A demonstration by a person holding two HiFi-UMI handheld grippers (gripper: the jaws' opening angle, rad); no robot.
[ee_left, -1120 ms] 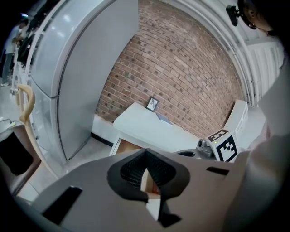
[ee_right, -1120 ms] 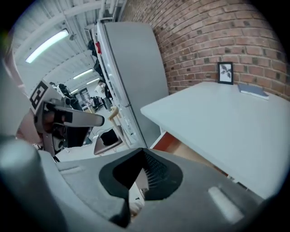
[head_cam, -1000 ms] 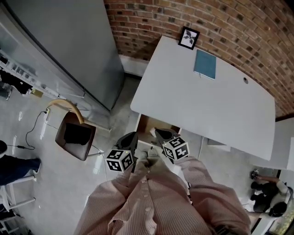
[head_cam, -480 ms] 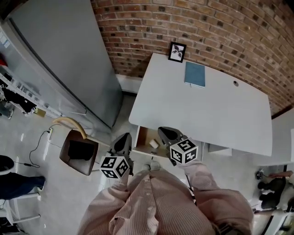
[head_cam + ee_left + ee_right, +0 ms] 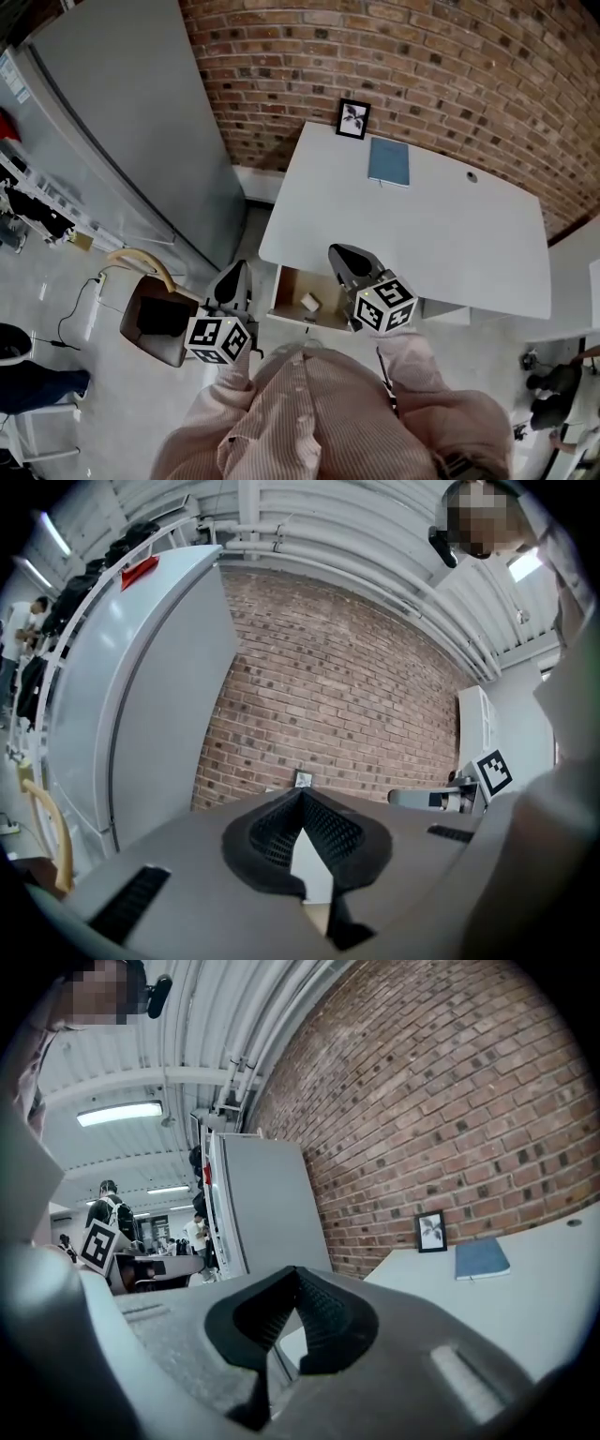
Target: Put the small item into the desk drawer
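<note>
The white desk [image 5: 441, 234] has its drawer [image 5: 287, 281] pulled out under the near left edge. A small white item [image 5: 308, 302] lies inside on the wooden bottom. My left gripper [image 5: 234, 269] is held left of the drawer, over the floor, with its jaws shut and empty [image 5: 302, 794]. My right gripper [image 5: 339, 251] hovers over the desk's near edge just right of the drawer, and it is also shut on nothing [image 5: 295, 1271]. Both point level toward the brick wall.
A framed picture [image 5: 353, 118] and a blue notebook [image 5: 388, 162] are at the desk's far edge by the brick wall. A tall grey cabinet [image 5: 122, 122] stands to the left and a brown chair [image 5: 161, 314] is near the left gripper. People stand at the room's edges.
Both grippers have risen and drawn apart, the left one going further left. They were close together over the drawer. The drawer and the item in it now show between them.
</note>
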